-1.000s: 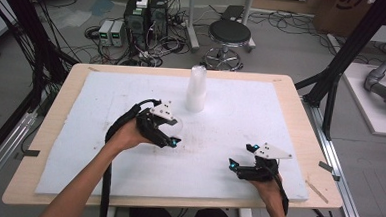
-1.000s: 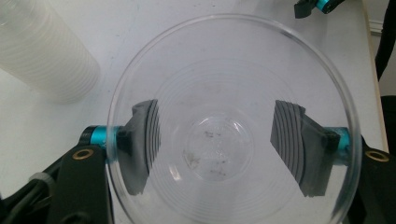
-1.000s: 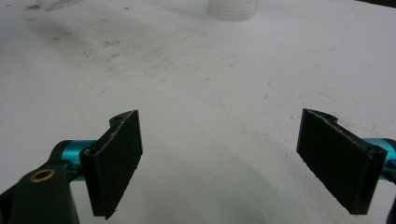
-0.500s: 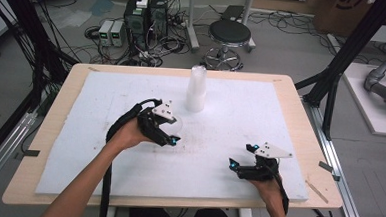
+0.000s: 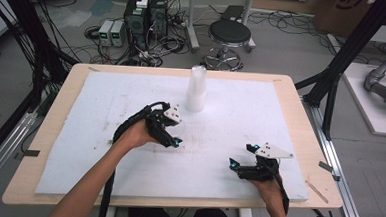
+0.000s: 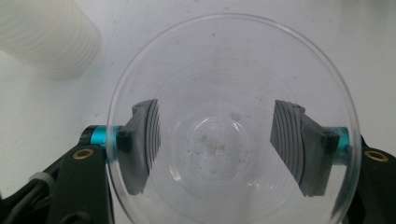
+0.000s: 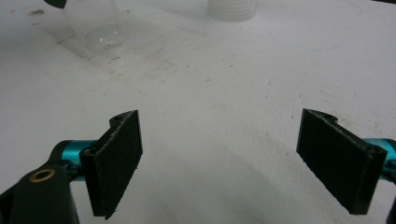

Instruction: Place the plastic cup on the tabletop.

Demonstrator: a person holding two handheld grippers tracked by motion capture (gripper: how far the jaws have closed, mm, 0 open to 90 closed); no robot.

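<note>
A clear plastic cup (image 6: 224, 56) is held upright from the side by my left gripper (image 6: 217, 135). Its ribbed pads (image 6: 149, 130) press on the cup's wall from both sides, seen through the plastic. The cup's base sits just above or on the white foam mat (image 5: 106, 109); I cannot tell which. In the high view my left gripper (image 5: 172, 137) is at mid-table, below a tall stack of white cups (image 5: 196, 88). My right gripper (image 5: 241, 155) rests at the front right, jaws wide open with nothing between them. Its own view shows that right gripper (image 7: 219, 154), the clear cup (image 7: 98, 28) and the stack's base (image 7: 232, 9).
The foam mat covers a wooden table (image 5: 300, 119). The cup stack (image 6: 46, 37) stands close to the held cup, at its far side. A stool (image 5: 229, 35), computers and cables are on the floor behind the table, with black frame posts at both sides.
My left gripper has sunk a little toward the mat with the clear cup in it. The right gripper has not moved.
</note>
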